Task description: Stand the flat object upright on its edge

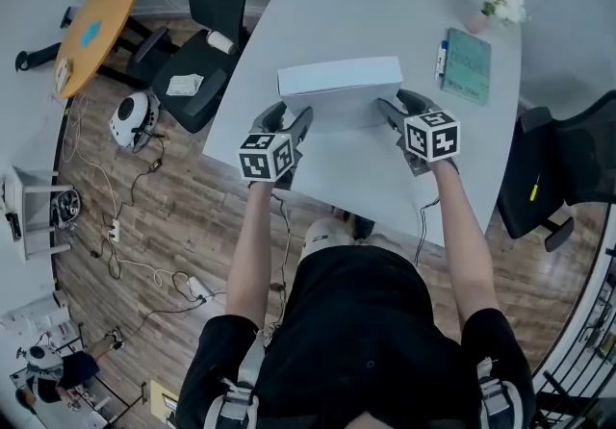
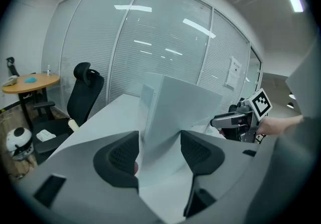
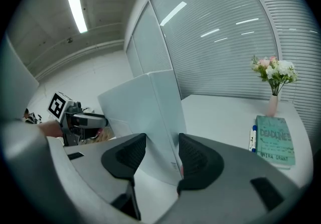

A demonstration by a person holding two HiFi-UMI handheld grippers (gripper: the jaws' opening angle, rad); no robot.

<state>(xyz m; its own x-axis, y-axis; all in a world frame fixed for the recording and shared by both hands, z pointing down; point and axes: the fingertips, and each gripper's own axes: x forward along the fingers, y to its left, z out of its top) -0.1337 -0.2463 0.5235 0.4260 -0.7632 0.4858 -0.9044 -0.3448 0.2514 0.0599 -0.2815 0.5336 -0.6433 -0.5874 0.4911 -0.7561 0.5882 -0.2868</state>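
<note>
Head view: white box [image 1: 339, 90] is held upright, long edge down, at table [image 1: 385, 13], betw. left gripper [image 1: 289, 119] and right gripper [image 1: 393, 110].
Left gripper view: jaws are clamped on box's near end.
Right gripper view: jaws are clamped on opp. end; book [image 3: 273, 140] is seen right of them.

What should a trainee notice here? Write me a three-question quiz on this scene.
1. Multiple choice: what is the left gripper clamped on?
A) the white box
B) a chair
C) nothing
2. True or false: the white box lies flat on the table.
3. Which gripper is nearer the book?

Key:
1. A.
2. False: it stands upright, held at both ends.
3. The right gripper.
</note>
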